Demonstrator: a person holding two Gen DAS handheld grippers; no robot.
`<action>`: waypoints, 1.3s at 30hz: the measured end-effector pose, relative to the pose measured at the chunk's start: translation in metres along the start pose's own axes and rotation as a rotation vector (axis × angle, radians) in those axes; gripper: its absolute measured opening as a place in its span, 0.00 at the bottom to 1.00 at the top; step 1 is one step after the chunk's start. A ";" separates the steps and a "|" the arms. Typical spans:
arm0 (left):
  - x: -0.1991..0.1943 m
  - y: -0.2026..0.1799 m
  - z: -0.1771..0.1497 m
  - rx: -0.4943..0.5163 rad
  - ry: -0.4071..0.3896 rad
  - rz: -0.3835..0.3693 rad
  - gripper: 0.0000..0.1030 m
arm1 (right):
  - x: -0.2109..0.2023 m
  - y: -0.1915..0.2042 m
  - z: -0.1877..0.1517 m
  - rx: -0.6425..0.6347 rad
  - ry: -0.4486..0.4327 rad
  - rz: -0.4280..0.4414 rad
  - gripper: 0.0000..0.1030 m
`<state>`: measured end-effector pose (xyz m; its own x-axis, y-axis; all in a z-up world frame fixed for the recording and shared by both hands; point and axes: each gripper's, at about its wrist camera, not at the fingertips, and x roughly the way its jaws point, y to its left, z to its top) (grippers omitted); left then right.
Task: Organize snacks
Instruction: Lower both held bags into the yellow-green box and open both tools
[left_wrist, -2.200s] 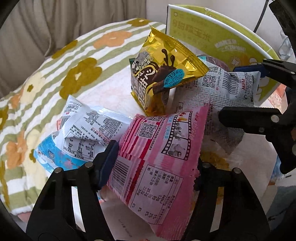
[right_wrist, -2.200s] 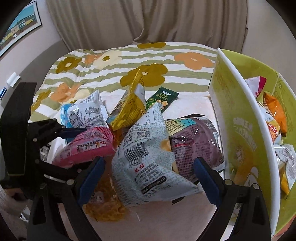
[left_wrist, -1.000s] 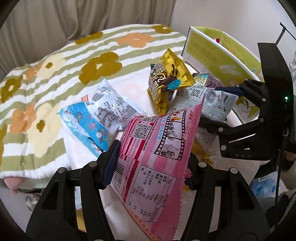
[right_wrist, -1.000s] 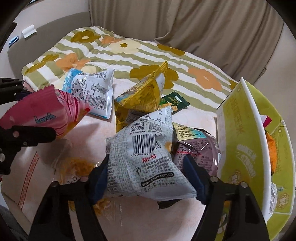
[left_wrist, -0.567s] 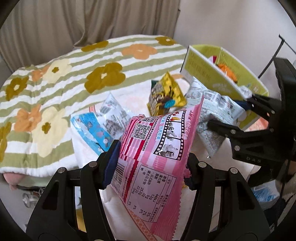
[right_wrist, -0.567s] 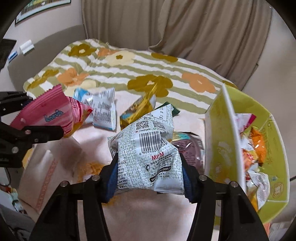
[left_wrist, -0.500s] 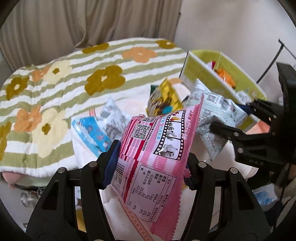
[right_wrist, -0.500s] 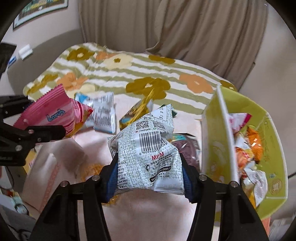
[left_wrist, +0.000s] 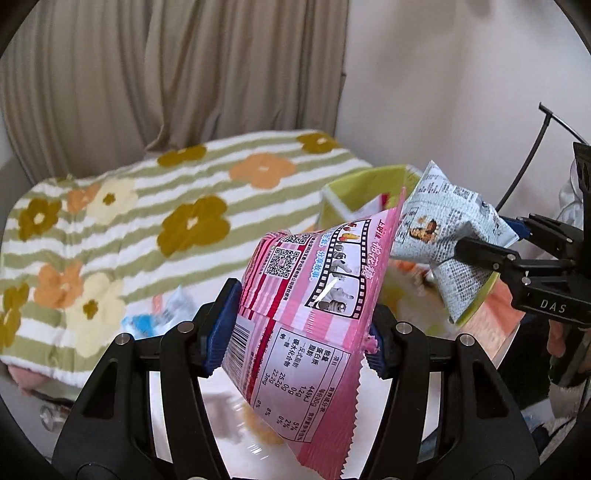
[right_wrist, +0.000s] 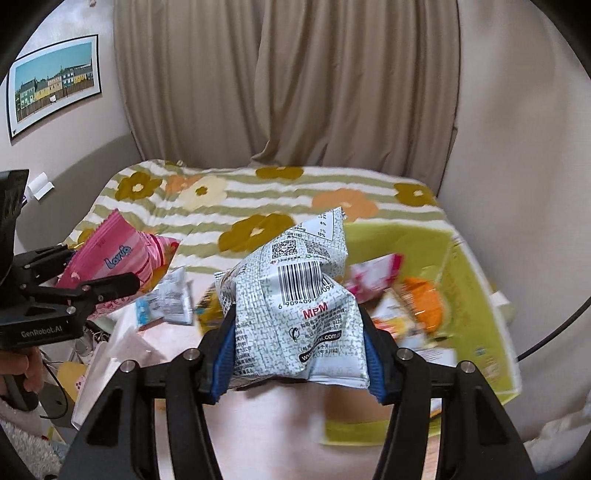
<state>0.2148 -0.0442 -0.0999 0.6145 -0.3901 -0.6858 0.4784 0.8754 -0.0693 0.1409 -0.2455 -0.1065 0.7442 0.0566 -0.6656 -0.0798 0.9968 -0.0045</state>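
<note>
Left gripper: both blue pads pinch the pink snack bag, held clear of the table, its sealed serrated edge at 5 o'clock. Right gripper: fingers clamped on the white newsprint-pattern snack bag, barcode facing the camera, held in the air. In the right wrist view the green box lies at 3 o'clock of that bag, with blurred packets inside. A blue-and-white packet lies on the table at 9 o'clock. The floral striped blanket lies beyond at 12 o'clock
</note>
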 end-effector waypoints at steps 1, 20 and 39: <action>0.002 -0.014 0.006 0.002 -0.009 -0.003 0.54 | -0.004 -0.010 0.000 0.002 -0.004 -0.001 0.52; 0.108 -0.186 0.044 -0.011 0.136 -0.026 0.54 | -0.007 -0.168 -0.007 0.102 0.032 0.020 0.52; 0.110 -0.186 0.037 0.014 0.227 -0.077 0.93 | 0.009 -0.184 -0.012 0.191 0.060 0.014 0.52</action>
<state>0.2167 -0.2603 -0.1353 0.4200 -0.3795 -0.8243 0.5280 0.8410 -0.1181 0.1547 -0.4294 -0.1204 0.7023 0.0730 -0.7081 0.0413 0.9889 0.1429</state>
